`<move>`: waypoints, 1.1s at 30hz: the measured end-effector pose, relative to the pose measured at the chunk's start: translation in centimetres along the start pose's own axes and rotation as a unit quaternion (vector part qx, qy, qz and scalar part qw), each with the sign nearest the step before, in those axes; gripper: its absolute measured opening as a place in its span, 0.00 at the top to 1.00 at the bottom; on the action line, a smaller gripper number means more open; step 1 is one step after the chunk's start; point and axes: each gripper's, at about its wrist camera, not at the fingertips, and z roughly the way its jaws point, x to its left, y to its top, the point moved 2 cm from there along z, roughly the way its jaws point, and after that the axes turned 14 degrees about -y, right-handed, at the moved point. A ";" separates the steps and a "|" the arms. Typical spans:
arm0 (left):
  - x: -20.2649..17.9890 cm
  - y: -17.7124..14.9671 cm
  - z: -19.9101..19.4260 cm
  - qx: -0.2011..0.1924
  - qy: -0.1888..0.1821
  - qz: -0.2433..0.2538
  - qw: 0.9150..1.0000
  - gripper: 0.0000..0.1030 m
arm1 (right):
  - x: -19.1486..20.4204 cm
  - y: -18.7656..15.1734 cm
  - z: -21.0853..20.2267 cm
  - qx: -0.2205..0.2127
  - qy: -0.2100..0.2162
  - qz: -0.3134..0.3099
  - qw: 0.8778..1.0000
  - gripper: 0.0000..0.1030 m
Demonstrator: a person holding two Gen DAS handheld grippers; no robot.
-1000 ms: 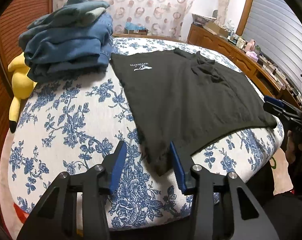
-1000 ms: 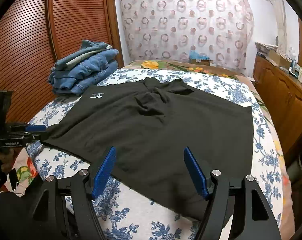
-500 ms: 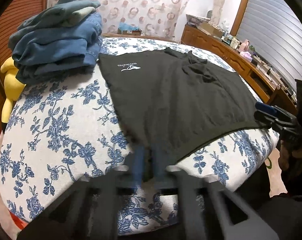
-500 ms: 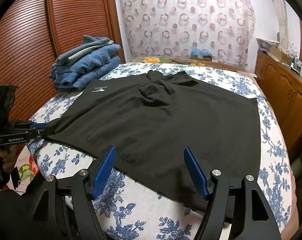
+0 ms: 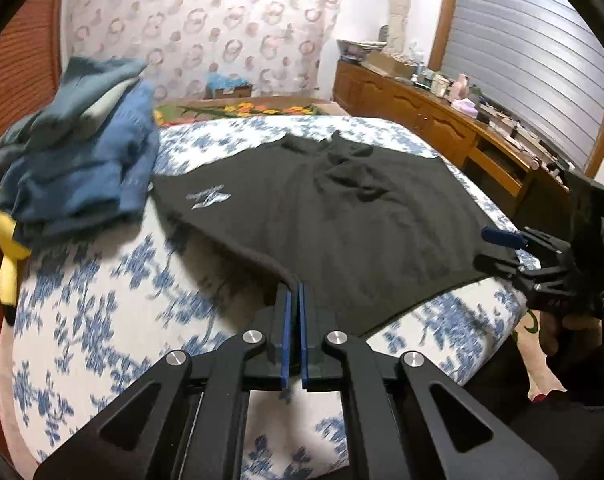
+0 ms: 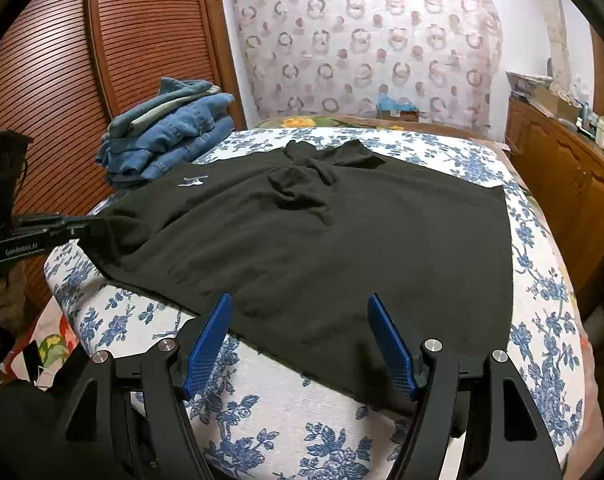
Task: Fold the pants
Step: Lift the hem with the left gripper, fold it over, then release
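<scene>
**Left jaws pinched on a hem corner, right jaws spread**

Blue-padded left gripper is clamped on the near corner of the black knit pants, spread flat on the blue floral bedspread. Right gripper hangs apart over the near hem, gripping nothing. Lifting 1 corner alone could skew the fold. Stacked blue jeans crowd the far corner.

Left gripper with blue pads pressed together on the near-left corner of the black pants, right gripper spread wide, low over the pants' near hem
</scene>
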 end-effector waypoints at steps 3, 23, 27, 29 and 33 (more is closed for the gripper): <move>-1.0 1.1 0.7 0.001 -0.009 0.015 1.000 0.96 | -0.5 -0.2 0.0 0.008 0.001 0.005 1.000 0.30; -11.0 9.2 6.4 0.006 -0.096 0.104 0.990 0.96 | -5.4 -1.2 -3.6 -0.019 -0.037 0.044 0.998 0.30; -11.8 10.3 7.3 0.005 -0.104 0.102 0.989 0.96 | -5.9 -1.3 -3.9 -0.021 -0.041 0.048 0.998 0.30; -11.9 10.6 7.3 0.002 -0.098 0.100 0.990 0.96 | -6.1 -1.4 -4.0 -0.021 -0.041 0.049 0.998 0.30; -11.4 10.8 6.5 -0.007 -0.090 0.091 0.992 0.79 | -6.2 -1.1 -3.7 -0.019 -0.041 0.052 0.998 0.30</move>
